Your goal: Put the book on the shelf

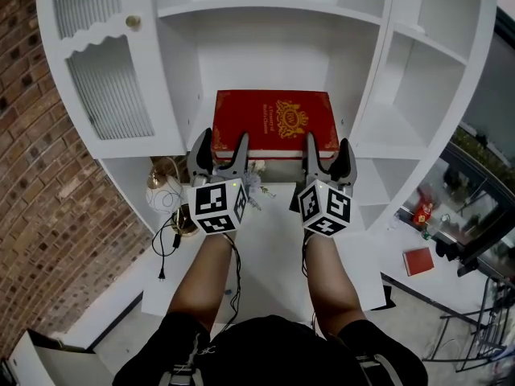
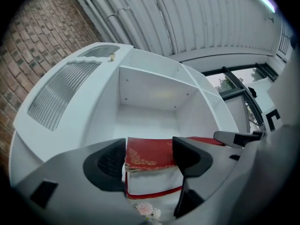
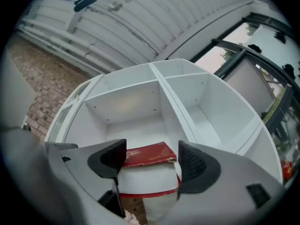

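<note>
A thick red book [image 1: 273, 119] with gold print lies flat in the middle compartment of the white shelf unit [image 1: 273, 55], its near edge toward me. My left gripper [image 1: 221, 141] sits at the book's near left corner and my right gripper [image 1: 328, 143] at its near right corner. In the left gripper view the book [image 2: 150, 156] shows its red cover and white page block between the wide jaws of that gripper [image 2: 147, 159]. The right gripper view shows the book [image 3: 147, 154] the same way, with space beside the pads of that gripper [image 3: 151, 161]. Both stand open.
A ribbed-glass cabinet door [image 1: 109, 95] closes the compartment to the left. Open compartments [image 1: 402, 95] lie to the right. Below the book's shelf are a lamp [image 1: 165, 191], small flowers [image 1: 257, 185] and a black cable [image 1: 165, 248]. A small red book [image 1: 418, 260] lies low right. A brick wall [image 1: 40, 175] stands at left.
</note>
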`<state>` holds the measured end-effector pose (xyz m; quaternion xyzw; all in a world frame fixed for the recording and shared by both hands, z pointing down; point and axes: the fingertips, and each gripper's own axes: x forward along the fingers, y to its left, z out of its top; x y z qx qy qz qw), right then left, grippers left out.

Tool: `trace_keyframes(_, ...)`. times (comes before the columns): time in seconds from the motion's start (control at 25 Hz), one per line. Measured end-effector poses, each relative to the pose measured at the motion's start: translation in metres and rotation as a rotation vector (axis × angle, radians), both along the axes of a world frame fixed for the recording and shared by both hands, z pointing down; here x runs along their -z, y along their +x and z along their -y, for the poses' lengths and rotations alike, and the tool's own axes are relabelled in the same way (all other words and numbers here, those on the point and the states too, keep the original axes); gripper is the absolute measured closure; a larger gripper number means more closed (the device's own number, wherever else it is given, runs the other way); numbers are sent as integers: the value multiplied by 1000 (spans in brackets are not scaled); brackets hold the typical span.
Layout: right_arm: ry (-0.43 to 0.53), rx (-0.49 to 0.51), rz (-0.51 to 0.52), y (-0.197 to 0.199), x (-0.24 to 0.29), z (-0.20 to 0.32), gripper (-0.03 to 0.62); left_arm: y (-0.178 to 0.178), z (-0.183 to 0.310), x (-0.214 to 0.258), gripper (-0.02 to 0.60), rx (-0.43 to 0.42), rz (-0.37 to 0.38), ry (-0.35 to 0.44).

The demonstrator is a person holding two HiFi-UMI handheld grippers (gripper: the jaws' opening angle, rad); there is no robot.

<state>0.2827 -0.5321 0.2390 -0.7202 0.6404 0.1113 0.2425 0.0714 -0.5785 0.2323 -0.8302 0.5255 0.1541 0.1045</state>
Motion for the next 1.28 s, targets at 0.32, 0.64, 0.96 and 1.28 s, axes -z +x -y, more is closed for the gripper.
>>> trace_keyframes(0.32, -92, 3, -45, -2, 7, 15, 260, 4, 10, 7, 267, -8, 30, -8)
trace_keyframes(0.64, -232, 43, -6, 6, 10, 49, 260, 11, 35, 12, 272, 2, 44, -59)
trace_keyframes(0.96, -272, 32, 21, 7, 9, 57, 261, 13, 45, 11, 272, -12, 60, -102)
trace_keyframes(1.28, -261, 4, -104, -2, 17, 33, 278, 0, 8, 26, 272, 41, 159, -57)
